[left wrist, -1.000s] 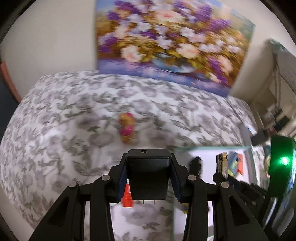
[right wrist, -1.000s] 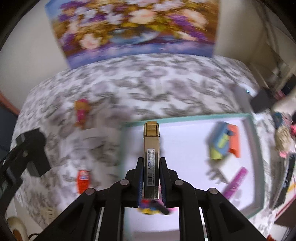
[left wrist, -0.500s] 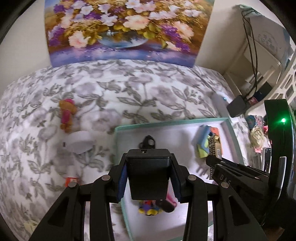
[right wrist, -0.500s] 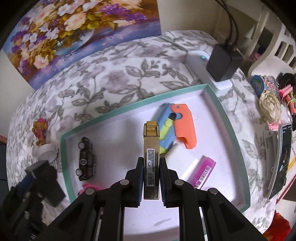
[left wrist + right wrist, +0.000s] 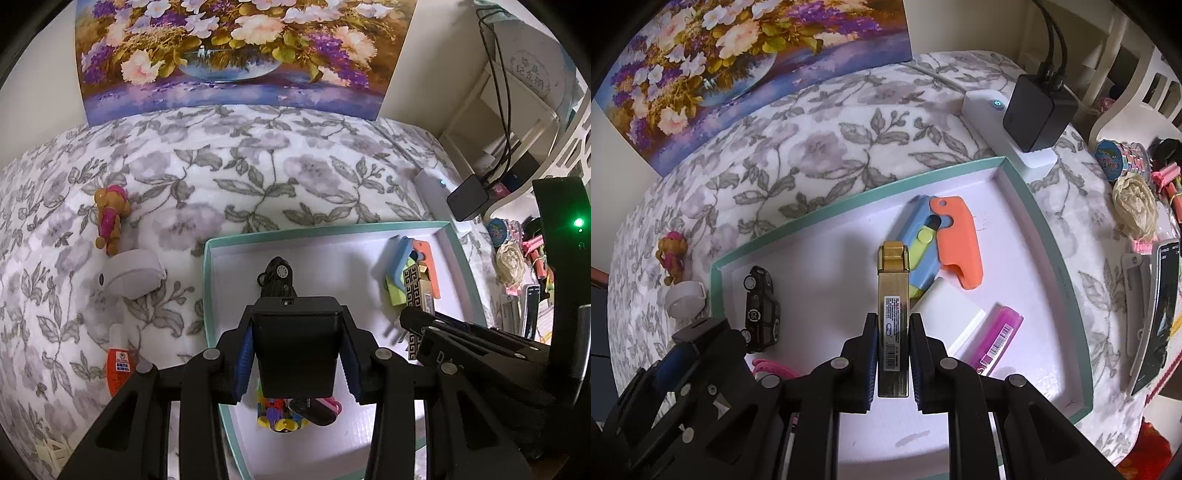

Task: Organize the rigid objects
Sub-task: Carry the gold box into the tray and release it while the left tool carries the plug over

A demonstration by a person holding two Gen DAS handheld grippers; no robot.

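Observation:
A teal-rimmed white tray (image 5: 325, 227) lies on the flowered bedspread. My left gripper (image 5: 297, 347) hangs over the tray's near left part, shut on a black plug adapter (image 5: 297, 354). Beyond the adapter a black toy car (image 5: 277, 277) lies in the tray. My right gripper (image 5: 894, 354) is shut on a slim gold case (image 5: 894, 280) with a barcode label, held above the tray's middle (image 5: 849, 201). Ahead of it lie a blue and orange folding toy (image 5: 942, 243), a white block (image 5: 945, 314) and a magenta lighter (image 5: 999, 339).
On the bedspread left of the tray lie a small bear figure (image 5: 109, 221), a white round device (image 5: 133, 273) and an orange bottle (image 5: 118, 365). A white power strip with a black charger (image 5: 1038, 110) sits by the tray's far right corner. Small clutter (image 5: 1134, 206) lines the right side.
Both grippers swung from over the bedspread to above the tray and sank a little, then held still. Each keeps its grip unchanged.

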